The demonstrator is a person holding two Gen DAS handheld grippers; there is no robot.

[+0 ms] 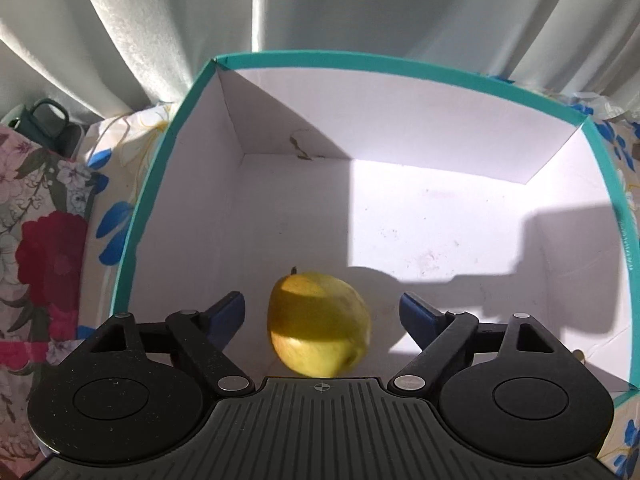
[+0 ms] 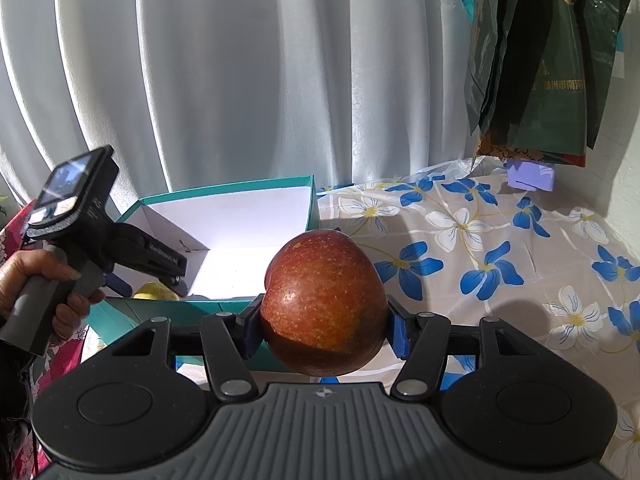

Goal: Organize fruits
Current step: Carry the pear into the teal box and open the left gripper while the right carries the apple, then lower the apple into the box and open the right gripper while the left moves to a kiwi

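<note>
A yellow apple (image 1: 319,324) lies on the floor of a white box with a teal rim (image 1: 400,65). My left gripper (image 1: 322,312) is open inside the box, its blue pads wide apart on either side of the apple and not touching it. In the right wrist view my right gripper (image 2: 324,322) is shut on a red apple (image 2: 325,300) and holds it in the air near the box's (image 2: 224,196) front right corner. The left gripper (image 2: 160,268) and the yellow apple (image 2: 156,291) show there at the left.
The table carries a cloth with blue flowers (image 2: 480,248). White curtains (image 2: 240,80) hang behind the box. Dark green bags (image 2: 536,60) hang at the upper right. A red floral cloth (image 1: 44,248) lies left of the box.
</note>
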